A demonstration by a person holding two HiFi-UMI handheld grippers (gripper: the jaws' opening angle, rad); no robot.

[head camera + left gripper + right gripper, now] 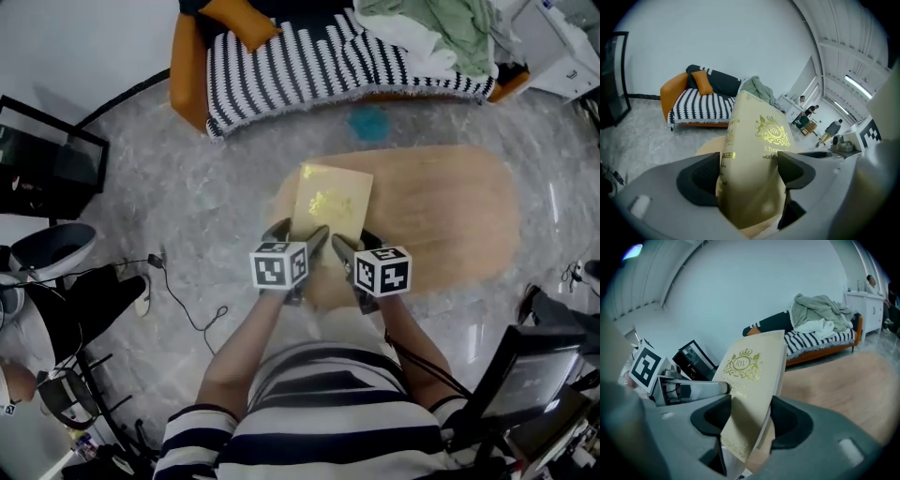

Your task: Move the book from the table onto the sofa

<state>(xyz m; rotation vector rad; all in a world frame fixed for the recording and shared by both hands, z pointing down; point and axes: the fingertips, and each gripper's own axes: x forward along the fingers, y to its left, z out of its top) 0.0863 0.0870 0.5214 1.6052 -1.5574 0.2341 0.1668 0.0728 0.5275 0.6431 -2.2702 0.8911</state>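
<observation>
The book (330, 199), cream with a gold crest on its cover, is held by both grippers at its near short edge, over the left end of the wooden counter (450, 211). Its long axis runs away from the person toward the sofa (187, 70), with the far end leaning slightly to the left in the head view. The cover faces up, and the far edge is raised, so that in both gripper views the book (757, 136) stands up against the wall behind. The left gripper (298, 232) takes the near left corner, its jaws pinching the book across its thickness. The right gripper (356, 242) sits just beside it on the near right corner, jaws likewise pressed on the book (750, 371), whose page edge shows at the right jaw. The sofa lies beyond the counter, well apart from the book; a striped blanket (309, 56) covers its seat, with an orange cushion (239, 19) at one end and a heap of green cloth (436, 28) at the other.
</observation>
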